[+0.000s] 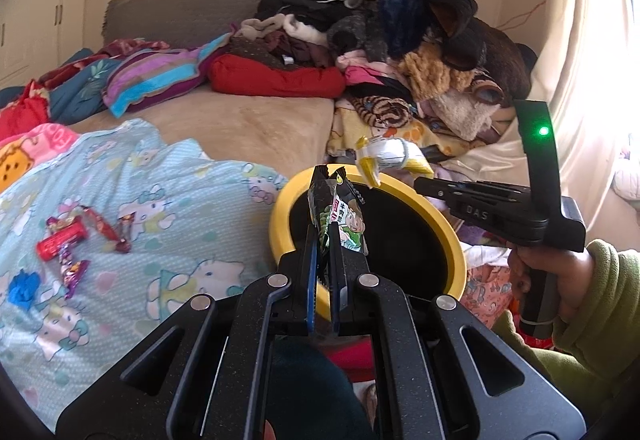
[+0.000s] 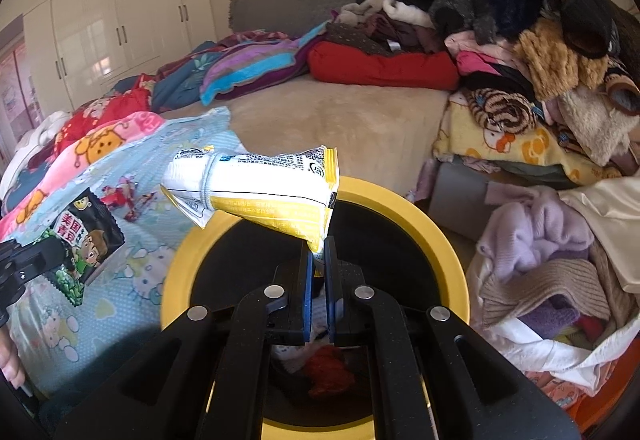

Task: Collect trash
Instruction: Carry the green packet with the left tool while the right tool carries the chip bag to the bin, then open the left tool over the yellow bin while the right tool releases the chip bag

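Note:
My left gripper (image 1: 325, 236) is shut on a black and green snack packet (image 1: 340, 216), held upright over the near rim of the yellow bin (image 1: 280, 216). My right gripper (image 2: 319, 252) is shut on a white and yellow wrapper (image 2: 256, 192), which hangs over the yellow bin (image 2: 420, 216); trash lies at the bin's bottom. In the left wrist view the right gripper (image 1: 424, 184) reaches in from the right with the white and yellow wrapper (image 1: 388, 156). The black packet (image 2: 88, 240) shows at the left of the right wrist view. Several candy wrappers (image 1: 76, 240) lie on the light blue blanket (image 1: 168, 200).
A tall pile of clothes (image 1: 400, 40) fills the back right of the bed. A red cushion (image 1: 276, 76) and striped bedding (image 1: 160, 76) lie behind. A blue scrap (image 1: 24, 288) rests on the blanket. A basket of laundry (image 2: 552, 280) stands right of the bin. White wardrobes (image 2: 112, 12) line the wall.

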`<state>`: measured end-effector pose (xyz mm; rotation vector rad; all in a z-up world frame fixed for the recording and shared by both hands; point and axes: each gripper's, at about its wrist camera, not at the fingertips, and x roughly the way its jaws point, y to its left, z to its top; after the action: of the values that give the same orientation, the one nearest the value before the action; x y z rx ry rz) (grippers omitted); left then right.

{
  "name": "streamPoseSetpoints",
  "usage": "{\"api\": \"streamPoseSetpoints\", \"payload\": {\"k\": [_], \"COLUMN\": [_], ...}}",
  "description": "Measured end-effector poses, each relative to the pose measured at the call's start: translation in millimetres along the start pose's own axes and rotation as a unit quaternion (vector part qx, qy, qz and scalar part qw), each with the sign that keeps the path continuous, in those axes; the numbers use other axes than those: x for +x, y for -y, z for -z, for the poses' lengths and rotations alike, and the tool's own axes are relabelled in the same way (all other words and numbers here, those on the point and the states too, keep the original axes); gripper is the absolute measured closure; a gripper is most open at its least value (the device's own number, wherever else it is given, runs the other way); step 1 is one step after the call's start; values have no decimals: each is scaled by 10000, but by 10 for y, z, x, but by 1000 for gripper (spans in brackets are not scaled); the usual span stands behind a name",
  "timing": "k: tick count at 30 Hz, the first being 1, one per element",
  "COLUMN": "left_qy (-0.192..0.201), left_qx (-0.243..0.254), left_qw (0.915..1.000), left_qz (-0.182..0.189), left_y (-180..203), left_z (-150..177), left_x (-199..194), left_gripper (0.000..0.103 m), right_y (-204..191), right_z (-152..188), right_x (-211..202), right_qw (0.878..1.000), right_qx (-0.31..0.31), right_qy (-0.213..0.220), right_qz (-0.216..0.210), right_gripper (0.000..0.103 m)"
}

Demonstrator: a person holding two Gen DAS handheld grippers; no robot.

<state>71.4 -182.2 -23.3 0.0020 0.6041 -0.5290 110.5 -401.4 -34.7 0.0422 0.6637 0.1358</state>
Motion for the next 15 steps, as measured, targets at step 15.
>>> {"api": "streamPoseSetpoints", "payload": {"k": [15], "left_qy": [-252], "left_qx": [160], "left_qw": [9993], "left_qz": [207], "left_y": [258], "left_z": [8], "left_x": [417], "left_gripper": [101], "right_y": [352], "right_z": [142], "right_x": [196], "right_qw": [9979], "right_qx": [440], "right_qy": [-319], "right_qz": [348], "right_gripper": [97]}}
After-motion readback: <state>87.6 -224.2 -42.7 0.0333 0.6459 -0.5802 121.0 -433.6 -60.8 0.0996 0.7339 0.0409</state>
